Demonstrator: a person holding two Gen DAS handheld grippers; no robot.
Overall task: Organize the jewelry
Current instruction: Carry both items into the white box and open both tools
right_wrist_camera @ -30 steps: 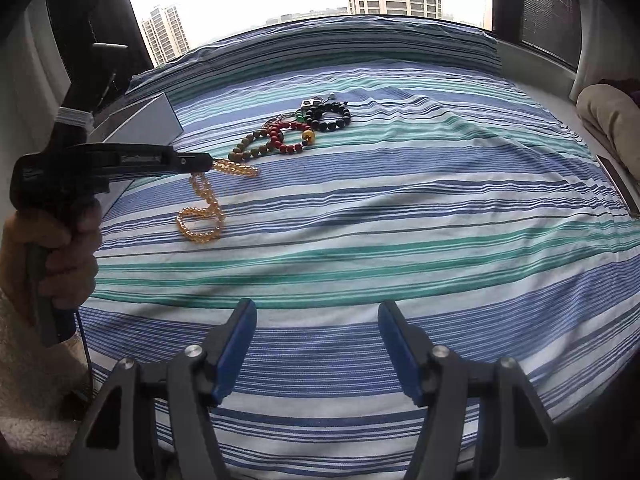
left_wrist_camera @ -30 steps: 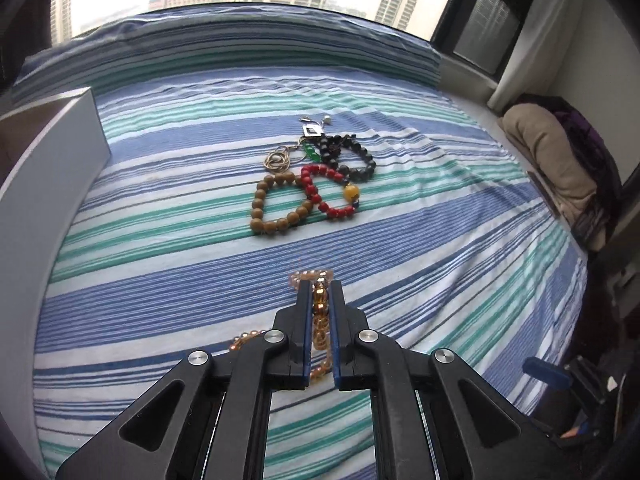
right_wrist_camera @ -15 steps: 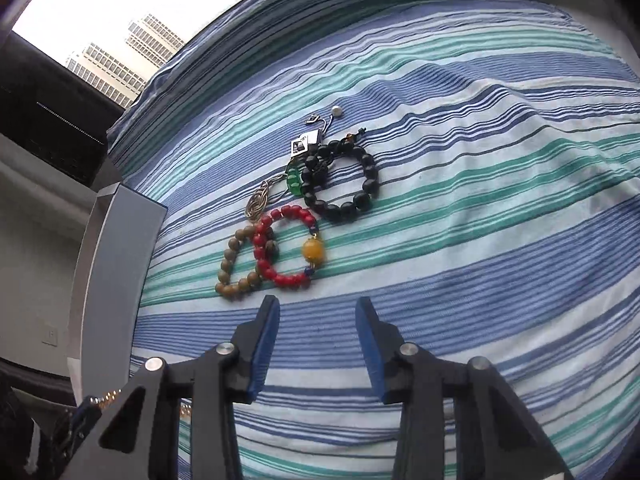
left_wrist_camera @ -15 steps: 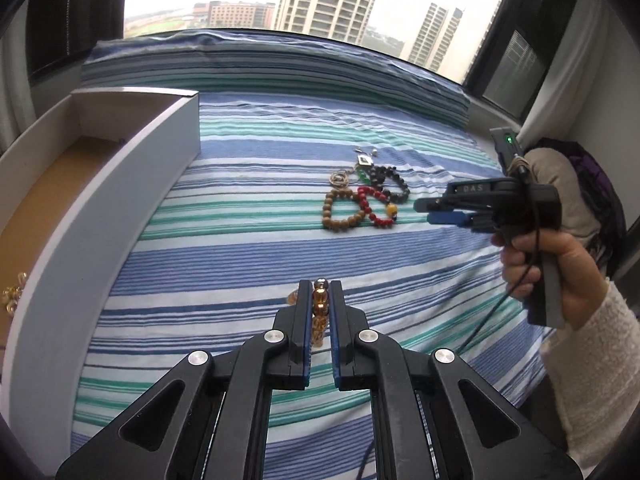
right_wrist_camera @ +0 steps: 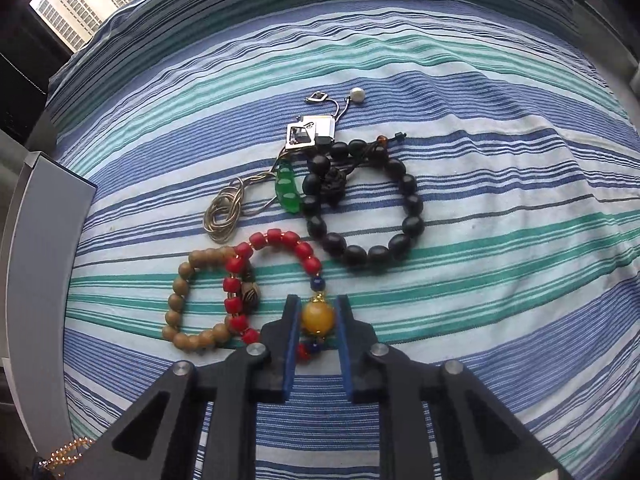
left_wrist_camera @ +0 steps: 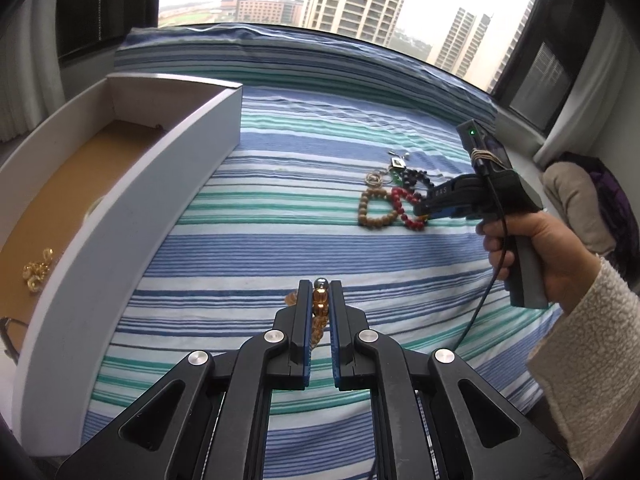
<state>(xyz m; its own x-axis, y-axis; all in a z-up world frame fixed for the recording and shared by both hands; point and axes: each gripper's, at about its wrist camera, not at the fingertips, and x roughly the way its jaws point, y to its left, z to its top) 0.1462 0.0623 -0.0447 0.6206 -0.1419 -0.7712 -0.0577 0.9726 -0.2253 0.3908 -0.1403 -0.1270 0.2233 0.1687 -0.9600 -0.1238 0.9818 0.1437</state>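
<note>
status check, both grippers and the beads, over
Left gripper shut on amber bead strand. Right gripper open, fingers straddling red bracelet's yellow bead. Tan bracelet overlaps it.

The left wrist view looks across the striped bed [left_wrist_camera: 304,208] toward the window, while the right wrist view hovers close over the same bracelets [right_wrist_camera: 280,276].

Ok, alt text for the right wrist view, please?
The right tool straddles the yellow bead of a red bead bracelet lying on a striped bedspread, fingers either side of it, contact unclear. Beside it lie a tan bead bracelet, a black bead bracelet, a green pendant and a coiled chain.
</note>
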